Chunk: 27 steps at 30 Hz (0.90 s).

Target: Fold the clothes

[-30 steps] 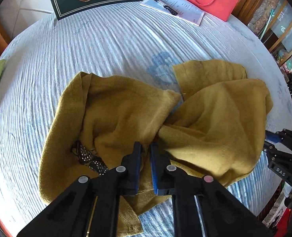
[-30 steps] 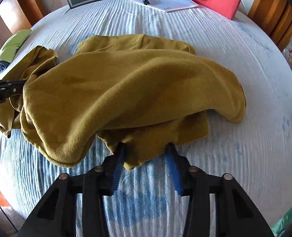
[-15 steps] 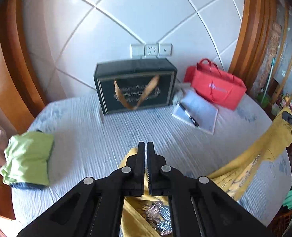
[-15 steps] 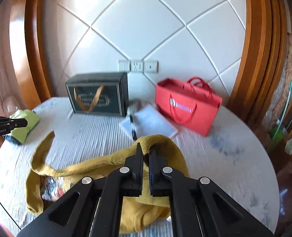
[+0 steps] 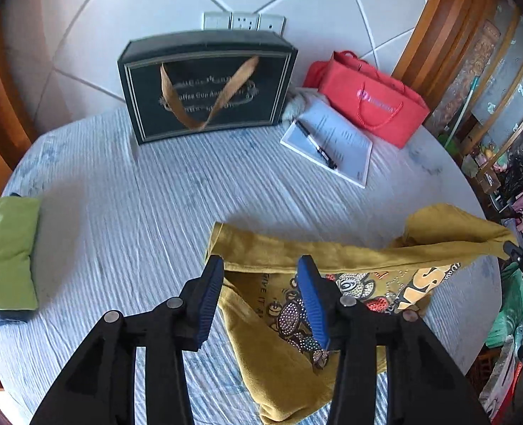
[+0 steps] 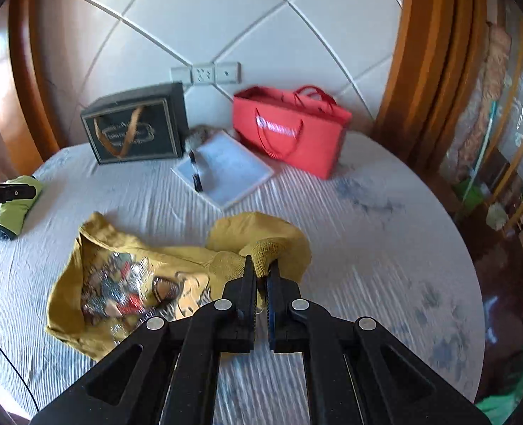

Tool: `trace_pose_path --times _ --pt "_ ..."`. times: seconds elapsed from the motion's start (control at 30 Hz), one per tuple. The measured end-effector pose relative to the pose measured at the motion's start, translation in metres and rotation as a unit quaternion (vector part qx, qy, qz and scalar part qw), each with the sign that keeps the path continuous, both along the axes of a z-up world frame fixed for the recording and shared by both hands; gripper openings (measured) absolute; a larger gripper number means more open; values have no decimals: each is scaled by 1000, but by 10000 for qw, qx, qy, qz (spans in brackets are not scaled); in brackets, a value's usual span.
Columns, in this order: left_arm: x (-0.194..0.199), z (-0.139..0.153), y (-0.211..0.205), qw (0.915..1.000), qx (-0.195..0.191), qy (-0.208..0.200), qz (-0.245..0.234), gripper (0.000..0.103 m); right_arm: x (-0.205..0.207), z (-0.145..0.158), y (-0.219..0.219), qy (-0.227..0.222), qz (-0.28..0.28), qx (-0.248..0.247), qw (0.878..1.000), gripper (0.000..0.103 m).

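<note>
Left hand-held gripper (image 5: pixel 261 294): jaws are spread wide, nothing is pinched between them; the blue pads are seen hanging over the near left corner of the mustard-yellow garment (image 5: pixel 332 283). Right hand-held gripper (image 6: pixel 260 276): jaws are pressed together on a ribbed edge of the garment (image 6: pixel 137 276), which is bunched up and lifted at that point.

The garment is spread print-side up on the round surface (image 5: pixel 137 212), which is covered with a striped pale cloth. A sequinned cartoon print (image 5: pixel 296 318) is exposed on it. One end of the garment is draped toward the right rim of the surface.

Left of the garment, a folded green cloth (image 5: pixel 6 255) is found at the rim of the surface. Beyond the garment, a white notepad (image 5: pixel 332 145) with a black pen (image 5: pixel 316 145) on it is noted. Behind the notepad, against the wall, a dark green gift bag (image 5: pixel 208 88) is placed to the left and a red paper bag (image 5: pixel 371 106) to the right.
</note>
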<state>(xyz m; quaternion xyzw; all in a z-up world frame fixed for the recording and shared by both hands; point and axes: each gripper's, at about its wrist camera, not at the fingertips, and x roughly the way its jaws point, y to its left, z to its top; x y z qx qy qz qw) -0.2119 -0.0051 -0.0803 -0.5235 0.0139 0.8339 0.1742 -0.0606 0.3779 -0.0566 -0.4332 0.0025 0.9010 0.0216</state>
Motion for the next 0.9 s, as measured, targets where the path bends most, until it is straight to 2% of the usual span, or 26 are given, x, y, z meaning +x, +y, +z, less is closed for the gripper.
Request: trace_pose_path --times 0.13,0.23,0.4,0.63,0.7,0.73,0.83,0.9 --pt "-13 -53 13 9984 -395 -391 -74 45 6 -31 27 -339 -248 -241 9988 4" --pt "-26 -81 18 9969 -533 -572 0 45 6 -45 38 -493 -328 -339 9977 4" --pt "-49 -100 30 9962 -646 -589 50 45 4 -63 46 -720 -375 -322 9962 4" --pt "-67 -125 53 9922 -912 -844 -128 46 -1 -73 53 -894 -406 -371 9945 4" --pt "-63 -125 59 9908 -1041 -816 -290 22 -4 -76 53 -941 -423 -368 9940 5" --pt "-61 -124 59 9908 -988 -857 -348 5 -6 -78 53 -966 -428 -369 9937 5" --pt "-54 -114 55 9918 -882 -834 -406 4 -12 -81 49 -972 -396 -234 9942 5" --pt "-50 -96 47 9944 -734 -700 -300 3 -16 -75 45 -839 -337 -62 9959 4"
